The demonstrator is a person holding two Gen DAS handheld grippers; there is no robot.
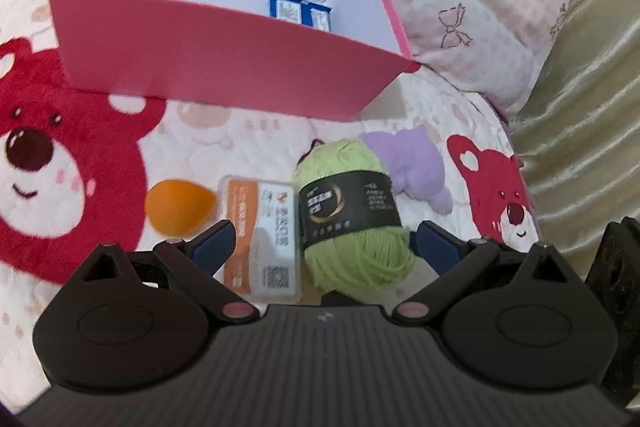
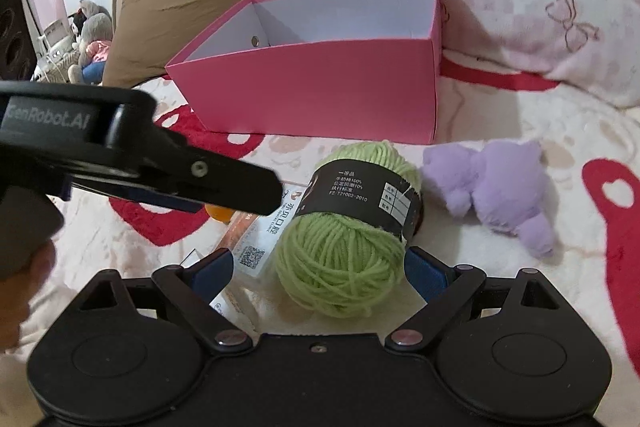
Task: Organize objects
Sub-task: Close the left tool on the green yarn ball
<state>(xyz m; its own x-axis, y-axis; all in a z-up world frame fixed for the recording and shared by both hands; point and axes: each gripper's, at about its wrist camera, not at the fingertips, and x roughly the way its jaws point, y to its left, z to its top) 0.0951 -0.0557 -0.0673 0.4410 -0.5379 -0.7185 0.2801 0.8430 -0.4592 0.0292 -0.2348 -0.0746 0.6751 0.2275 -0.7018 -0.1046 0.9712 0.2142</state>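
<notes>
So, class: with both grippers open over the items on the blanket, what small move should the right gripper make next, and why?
Probably ease the right gripper forward and close on the yarn. The yarn already sits between its open fingers, the pink box stands open just behind, and the left gripper, also open, straddles both the yarn and the card pack.

Box (image 1: 224, 67) at the back of the bed (image 1: 248, 131), two packets (image 1: 300, 11) inside, in front a row: sponge (image 1: 178, 207), card pack (image 1: 260, 239), yarn ball (image 1: 352, 211), plush toy (image 1: 416, 171) rightmost, perhaps touching the yarn.
</notes>
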